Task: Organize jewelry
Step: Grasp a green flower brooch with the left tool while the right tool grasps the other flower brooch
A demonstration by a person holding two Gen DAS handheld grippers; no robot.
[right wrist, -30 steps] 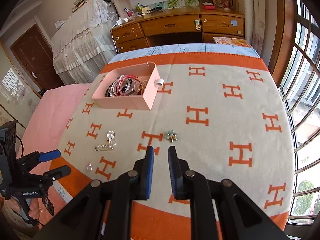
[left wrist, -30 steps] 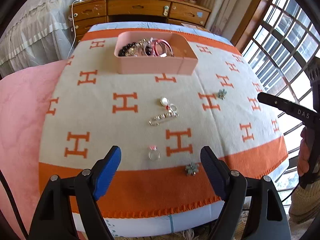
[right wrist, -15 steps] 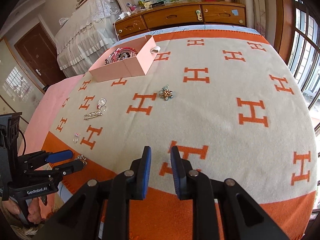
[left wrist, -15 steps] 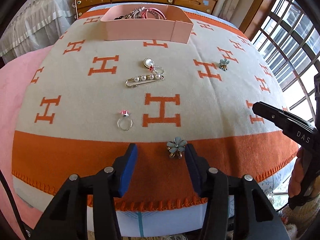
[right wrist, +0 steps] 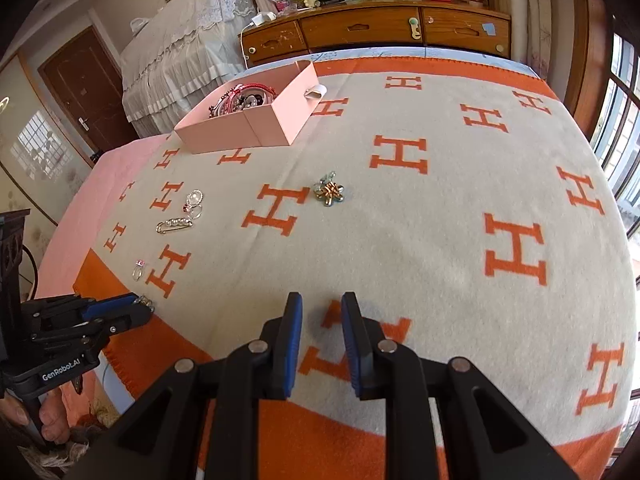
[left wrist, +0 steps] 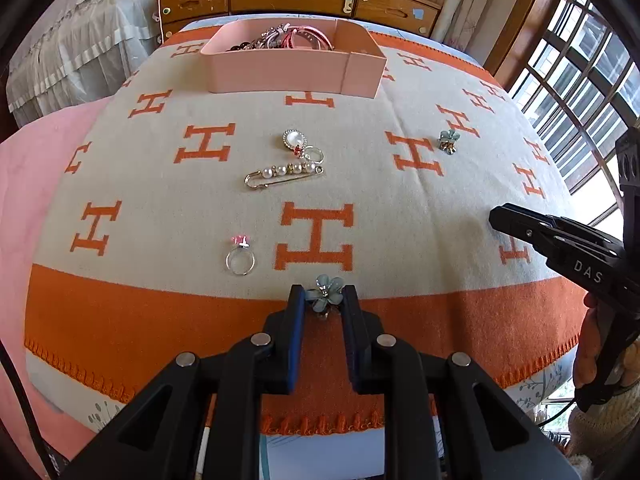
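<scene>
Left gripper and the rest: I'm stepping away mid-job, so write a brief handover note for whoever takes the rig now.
Left gripper: fingers closed around the blue flower clip at the blanket's near orange border; not lifted yet.
Right gripper: empty, fingers nearly together, hovering above the blanket.
Done: bracelets already lie in the pink box.
Left: carry this clip to the box, then the second flower clip, pearl pin, oval pendant and pink-stone ring.

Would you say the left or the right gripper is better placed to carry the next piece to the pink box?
Left. The left gripper is closed around the blue flower brooch; the right gripper holds nothing.
</scene>
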